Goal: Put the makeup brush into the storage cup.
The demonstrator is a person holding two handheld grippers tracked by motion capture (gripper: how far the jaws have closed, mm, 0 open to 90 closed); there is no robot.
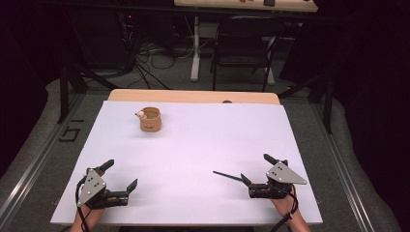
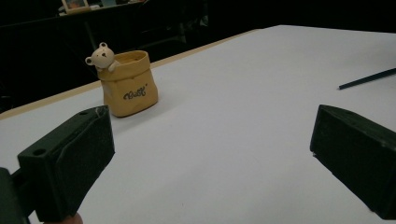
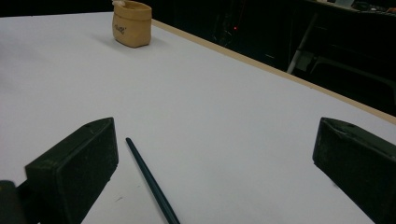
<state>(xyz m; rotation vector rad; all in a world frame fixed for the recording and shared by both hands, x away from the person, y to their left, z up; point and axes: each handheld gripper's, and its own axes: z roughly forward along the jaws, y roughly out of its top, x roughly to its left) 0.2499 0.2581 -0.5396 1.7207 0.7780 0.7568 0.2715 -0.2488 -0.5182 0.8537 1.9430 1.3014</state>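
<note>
A tan pouch-shaped pot (image 1: 150,120) with a small bear figure on its rim stands on the white board (image 1: 193,140), at the far left. The left gripper view has the pot (image 2: 130,85) ahead, left of centre. A thin dark stick (image 1: 227,176) lies flat near the front right. My left gripper (image 1: 121,174) rests at the front left, open and empty (image 2: 215,158). My right gripper (image 1: 256,168) is open too, with its near fingertip by the stick's end. In the right gripper view (image 3: 215,168) the stick (image 3: 152,182) lies just inside the left jaw, untouched, and the pot (image 3: 131,24) is far off.
The white board covers a wooden table whose far edge (image 1: 193,95) shows as a strip. Beyond the table stand a dark folding chair (image 1: 246,43) and a desk leg with cables on the floor. Metal rails run along both sides of the table.
</note>
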